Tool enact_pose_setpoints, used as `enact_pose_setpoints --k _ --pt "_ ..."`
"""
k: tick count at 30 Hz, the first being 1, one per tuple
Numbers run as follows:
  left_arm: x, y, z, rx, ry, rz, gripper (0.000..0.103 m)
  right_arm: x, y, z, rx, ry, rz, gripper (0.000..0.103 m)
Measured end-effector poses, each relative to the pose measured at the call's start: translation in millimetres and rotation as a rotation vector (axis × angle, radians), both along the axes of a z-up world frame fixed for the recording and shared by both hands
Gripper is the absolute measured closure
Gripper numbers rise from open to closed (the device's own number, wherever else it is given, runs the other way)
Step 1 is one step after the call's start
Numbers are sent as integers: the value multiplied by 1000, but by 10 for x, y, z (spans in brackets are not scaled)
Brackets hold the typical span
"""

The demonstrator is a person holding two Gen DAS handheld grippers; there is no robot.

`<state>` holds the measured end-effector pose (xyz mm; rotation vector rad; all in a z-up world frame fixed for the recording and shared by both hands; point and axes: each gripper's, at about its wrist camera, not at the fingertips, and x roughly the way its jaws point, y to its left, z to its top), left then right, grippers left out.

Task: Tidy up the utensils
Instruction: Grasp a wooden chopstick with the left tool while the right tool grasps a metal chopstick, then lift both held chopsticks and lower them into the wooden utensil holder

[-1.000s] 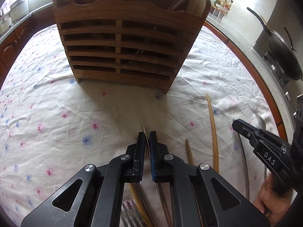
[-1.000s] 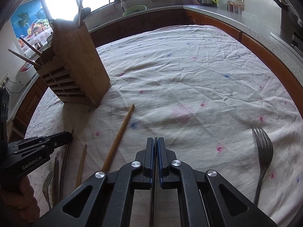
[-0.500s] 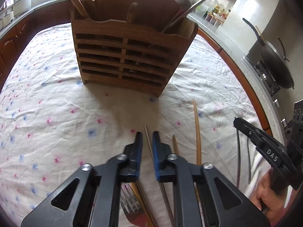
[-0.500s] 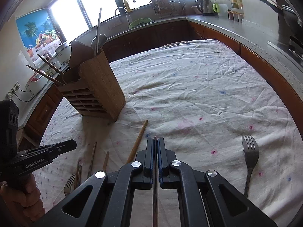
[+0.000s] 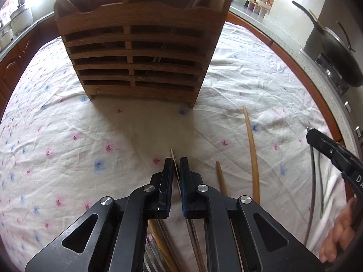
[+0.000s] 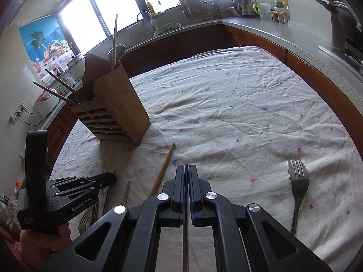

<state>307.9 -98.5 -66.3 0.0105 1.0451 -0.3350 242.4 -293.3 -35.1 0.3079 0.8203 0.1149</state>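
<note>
A slatted wooden utensil holder (image 5: 140, 56) (image 6: 113, 113) stands on the flowered cloth with chopsticks and a spoon in it. My left gripper (image 5: 175, 165) is low over the cloth in front of it. Its jaws are closing on a thin dark chopstick (image 5: 172, 154) whose tip pokes out ahead of the pads. My right gripper (image 6: 186, 168) is shut on a dark red chopstick (image 6: 185, 226) that runs back between its jaws. Loose wooden chopsticks (image 5: 251, 147) and forks (image 5: 154, 258) lie around the left gripper. One fork (image 6: 298, 181) lies alone to the right.
The right gripper (image 5: 317, 140) shows at the right edge of the left wrist view, over thin metal handles (image 5: 312, 181). A wok (image 5: 340, 54) sits on the stove beside the table's right edge. Counter, sink and kettle (image 6: 244, 6) run behind.
My left jaws opened around the dark chopstick and have closed on it again. My right gripper rose with its chopstick, bringing the windows into its view.
</note>
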Motion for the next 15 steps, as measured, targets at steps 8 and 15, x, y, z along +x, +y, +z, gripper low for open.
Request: enact_pose_setpoints --k 8,15 --pt "-410 383 662 -199 -107 27 99 -148 68 342 31 -82 30 99" --pt "-776 643 1078 -254 -203 40 99 -319 176 693 27 -172 60 99"
